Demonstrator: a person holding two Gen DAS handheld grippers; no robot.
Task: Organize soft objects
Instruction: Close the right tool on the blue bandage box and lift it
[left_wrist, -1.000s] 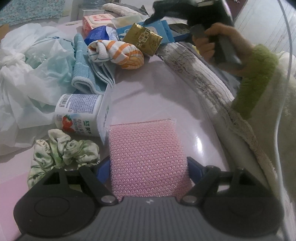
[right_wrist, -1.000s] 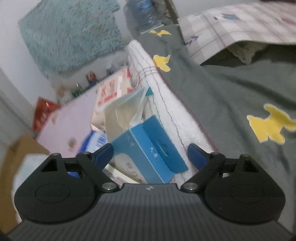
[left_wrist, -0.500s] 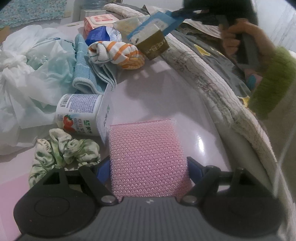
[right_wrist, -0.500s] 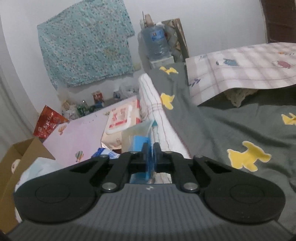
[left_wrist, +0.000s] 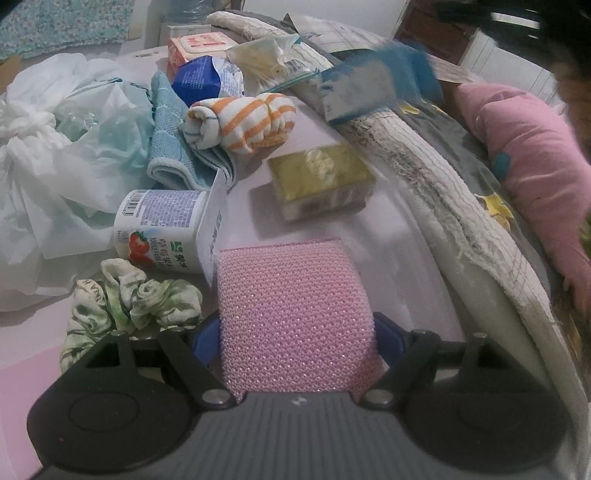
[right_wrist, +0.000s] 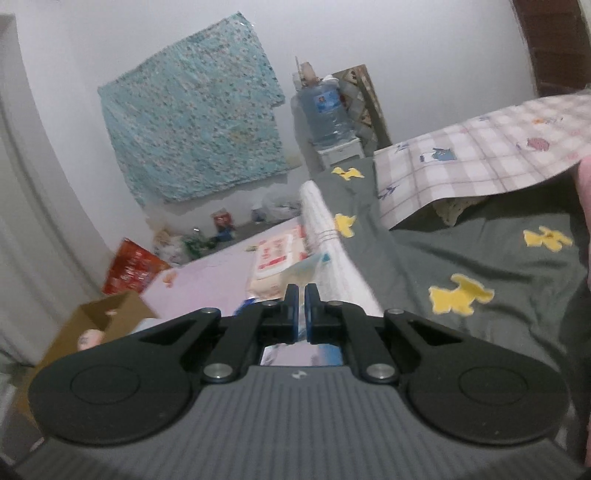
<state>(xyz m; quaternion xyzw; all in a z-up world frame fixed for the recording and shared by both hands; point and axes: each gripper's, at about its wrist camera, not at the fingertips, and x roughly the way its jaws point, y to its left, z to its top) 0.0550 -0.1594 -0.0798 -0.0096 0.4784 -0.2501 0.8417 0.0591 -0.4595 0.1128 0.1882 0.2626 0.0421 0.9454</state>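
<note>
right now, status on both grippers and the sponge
Left gripper clamped on pink sponge. Right gripper shut on blue box, lifted above the table. Gold packet lies ahead of sponge.

A pink mesh sponge (left_wrist: 295, 314) is held flat over the pale surface; beside it a green-white scrunchie (left_wrist: 125, 302) is crumpled.

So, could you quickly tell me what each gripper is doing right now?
Left gripper: closed on the pink sponge.
Right gripper: shut, apparently pinching the flap of the blue box.
</note>
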